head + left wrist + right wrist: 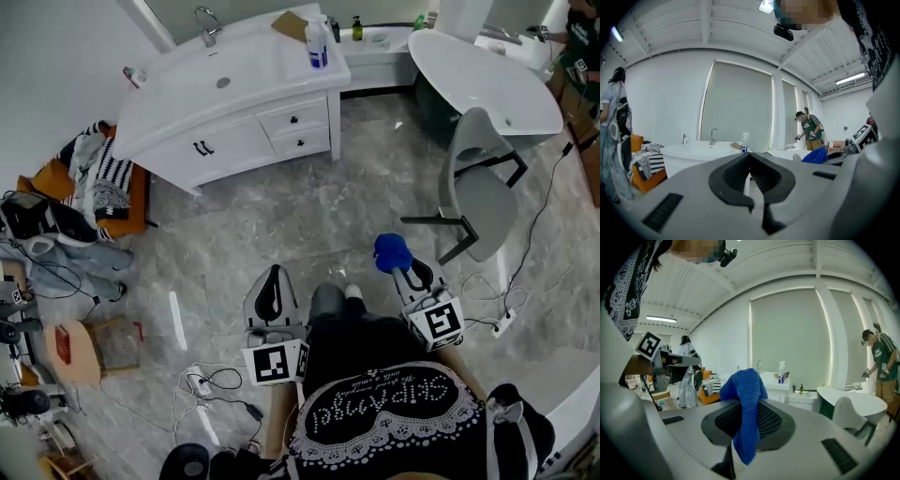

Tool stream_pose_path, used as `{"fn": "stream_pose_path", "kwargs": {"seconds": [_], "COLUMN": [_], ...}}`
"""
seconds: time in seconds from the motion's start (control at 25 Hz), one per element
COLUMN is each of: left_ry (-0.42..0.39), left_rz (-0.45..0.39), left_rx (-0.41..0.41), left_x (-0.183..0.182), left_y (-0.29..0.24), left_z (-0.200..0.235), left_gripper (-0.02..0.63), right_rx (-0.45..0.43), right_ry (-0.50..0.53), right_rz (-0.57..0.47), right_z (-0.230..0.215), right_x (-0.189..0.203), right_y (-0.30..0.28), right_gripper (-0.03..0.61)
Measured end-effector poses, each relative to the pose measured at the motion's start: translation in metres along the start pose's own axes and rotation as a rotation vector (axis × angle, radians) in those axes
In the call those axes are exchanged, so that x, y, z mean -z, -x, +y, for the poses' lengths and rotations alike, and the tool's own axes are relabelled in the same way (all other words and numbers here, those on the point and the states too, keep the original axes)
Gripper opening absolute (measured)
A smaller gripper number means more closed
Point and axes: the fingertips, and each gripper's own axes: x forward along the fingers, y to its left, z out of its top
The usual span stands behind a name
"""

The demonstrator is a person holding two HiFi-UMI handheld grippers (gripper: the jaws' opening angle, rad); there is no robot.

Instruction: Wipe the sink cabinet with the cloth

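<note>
The white sink cabinet (pixel 234 103) stands across the floor ahead, with a faucet (pixel 207 24) and a spray bottle (pixel 317 45) on its top. It shows far off in the left gripper view as the cabinet (pixel 689 152), and in the right gripper view as the cabinet (pixel 769 386). My right gripper (pixel 405 267) is shut on a blue cloth (pixel 392 250), bunched at the jaw tips; the cloth (pixel 744 408) hangs down between the jaws. My left gripper (pixel 271 289) is held low beside my legs, jaws shut and empty, seen as the gripper (pixel 750 177).
A grey chair (pixel 480 187) and a white oval table (pixel 487 75) stand right of the cabinet. Clothes on an orange seat (pixel 103 187), bags and cables (pixel 216 384) lie on the left floor. A person in a green shirt (pixel 880 366) stands far right.
</note>
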Motion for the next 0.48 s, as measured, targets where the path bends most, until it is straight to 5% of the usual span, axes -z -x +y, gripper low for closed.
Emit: {"fn": "stream_pose_path", "kwargs": {"seconds": [0.48], "left_ry": [0.034], "left_rz": [0.036], "left_rx": [0.026], "left_x": [-0.001], "left_y": [-0.057], "left_z": [0.037], "left_gripper": [0.005], "right_rx": [0.026], "right_ry": [-0.036], "right_rz": [0.036], "right_z": [-0.009], "right_x": [-0.010], "right_y": [-0.061], "right_gripper": [0.058]}}
